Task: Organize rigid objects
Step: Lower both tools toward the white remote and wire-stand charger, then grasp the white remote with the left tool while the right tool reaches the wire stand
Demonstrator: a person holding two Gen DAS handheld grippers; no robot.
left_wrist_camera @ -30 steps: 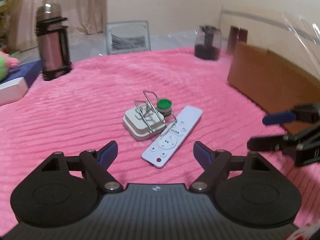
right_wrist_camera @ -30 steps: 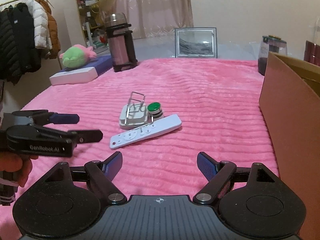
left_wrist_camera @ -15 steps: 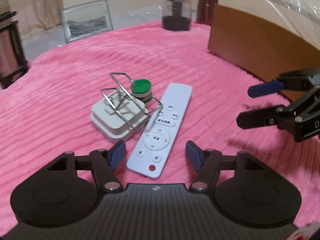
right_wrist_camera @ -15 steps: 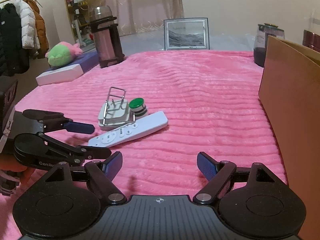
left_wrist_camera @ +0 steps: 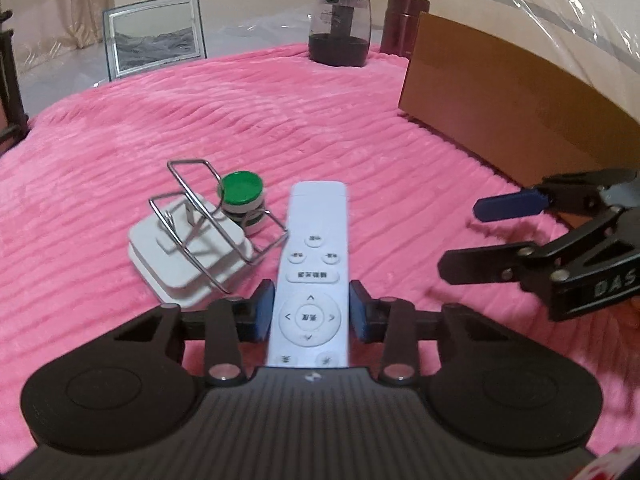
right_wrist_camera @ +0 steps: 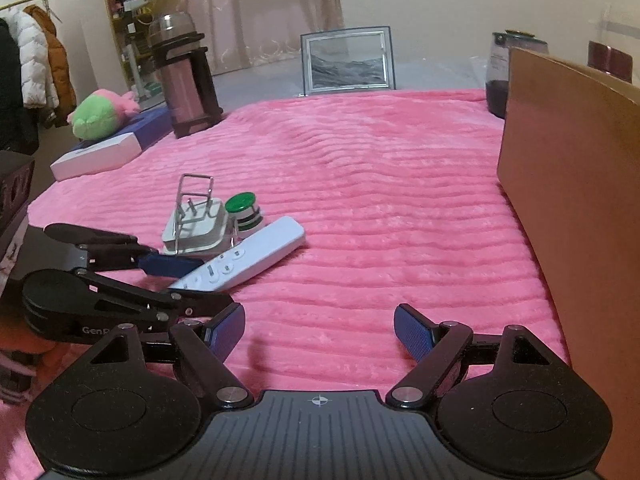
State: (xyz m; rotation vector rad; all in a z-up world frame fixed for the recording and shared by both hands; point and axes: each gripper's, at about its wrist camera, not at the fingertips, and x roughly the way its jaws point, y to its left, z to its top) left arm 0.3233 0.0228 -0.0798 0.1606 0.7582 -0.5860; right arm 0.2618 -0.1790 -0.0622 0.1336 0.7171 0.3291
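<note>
A ribbed pink blanket (left_wrist_camera: 320, 120) covers the surface, with a curtained wall and a framed picture (right_wrist_camera: 349, 61) at twelve o'clock in the right wrist view. A tall steel flask (right_wrist_camera: 185, 76) stands at about ten o'clock there, beside a green and pink plush toy (right_wrist_camera: 100, 114) lying on a flat box. A brown cardboard box (right_wrist_camera: 576, 184) rises along the three o'clock edge, a dark jar (left_wrist_camera: 339, 28) behind its far corner.

The white remote control (left_wrist_camera: 311, 268) lies on the blanket just below the centre of the left wrist view, its far end pointing to twelve o'clock. The left tool (left_wrist_camera: 311, 312) straddles its near, button end: the blue pads sit at either long edge and the jaws are closing on it, the pads at or just touching its sides. The right wrist view shows the same tool (right_wrist_camera: 188, 280) at nine o'clock with the remote between its fingers.

Just beside the remote at ten o'clock sits a white square charger (left_wrist_camera: 188, 256) under a bent wire stand (left_wrist_camera: 200, 216), with a green-capped small jar (left_wrist_camera: 242, 202) touching the wire.

The right tool (right_wrist_camera: 320, 332) hangs with its jaws wide apart above bare blanket, nothing between them; in the left wrist view it (left_wrist_camera: 480, 236) shows at three o'clock.
</note>
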